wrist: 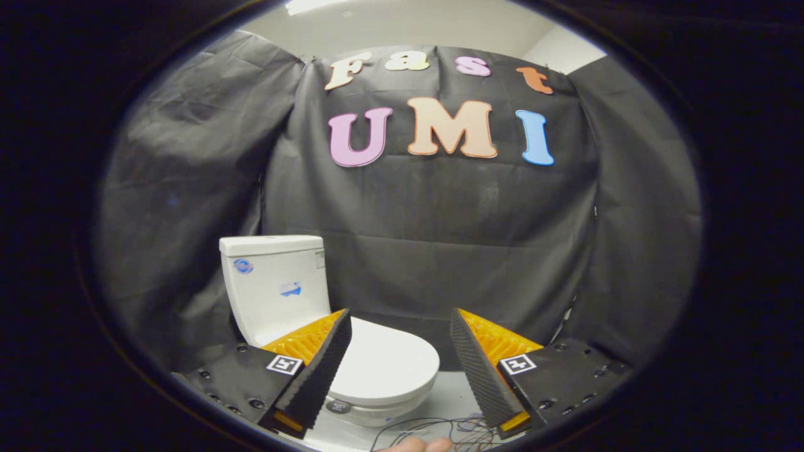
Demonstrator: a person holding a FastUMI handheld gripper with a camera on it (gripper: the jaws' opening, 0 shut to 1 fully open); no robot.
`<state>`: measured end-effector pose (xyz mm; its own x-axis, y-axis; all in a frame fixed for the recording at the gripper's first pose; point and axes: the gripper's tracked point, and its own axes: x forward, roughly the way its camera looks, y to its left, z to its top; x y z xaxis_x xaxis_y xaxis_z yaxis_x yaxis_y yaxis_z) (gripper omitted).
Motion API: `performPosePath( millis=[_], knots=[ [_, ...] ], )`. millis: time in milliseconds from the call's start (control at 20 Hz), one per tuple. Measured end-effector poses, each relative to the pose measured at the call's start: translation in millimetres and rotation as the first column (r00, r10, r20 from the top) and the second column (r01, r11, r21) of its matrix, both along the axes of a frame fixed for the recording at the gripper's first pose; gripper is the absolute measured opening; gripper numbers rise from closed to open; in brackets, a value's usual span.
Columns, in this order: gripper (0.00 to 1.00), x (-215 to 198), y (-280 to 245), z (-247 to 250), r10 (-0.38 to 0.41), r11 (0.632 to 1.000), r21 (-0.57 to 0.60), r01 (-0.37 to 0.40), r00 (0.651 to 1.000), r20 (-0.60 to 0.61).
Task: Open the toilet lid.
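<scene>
Leftmost, at about ten o'clock from the claw (399,342), the white tank (274,285) stands against the black cloth wall (440,220). Next, the toilet (377,383) sits just ahead of the left finger (317,370), its lid (383,363) down flat. Both fingers are spread wide, gripping nothing. Thin wires (433,427) lie on the floor (449,395) toward five o'clock, near the right finger (480,370).

Dim, overhead light, fisheye-warped edges
</scene>
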<state>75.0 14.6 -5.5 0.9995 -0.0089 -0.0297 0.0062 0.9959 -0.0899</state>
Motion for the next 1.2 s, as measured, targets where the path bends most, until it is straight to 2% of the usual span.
performPosePath(
  millis=[100,250,500,700,900,1050,1200],
  knots=[
    [0.98,13,13,8,0.024,0.998,0.049,-0.026,0.999,0.041],
    [0.99,28,18,-4,0.006,0.999,0.043,-0.008,0.998,0.057],
    [0.99,39,49,-62,0.049,0.988,0.146,-0.042,0.998,-0.044],
    [0.98,44,52,-136,-0.018,0.980,0.195,0.047,0.989,-0.149],
    [0.98,37,58,-212,-0.027,0.940,0.320,0.122,0.958,-0.284],
    [0.98,30,56,-247,-0.035,0.896,0.402,0.190,0.931,-0.362],
    [0.98,16,48,-265,-0.052,0.829,0.493,0.264,0.915,-0.401]
  ],
)
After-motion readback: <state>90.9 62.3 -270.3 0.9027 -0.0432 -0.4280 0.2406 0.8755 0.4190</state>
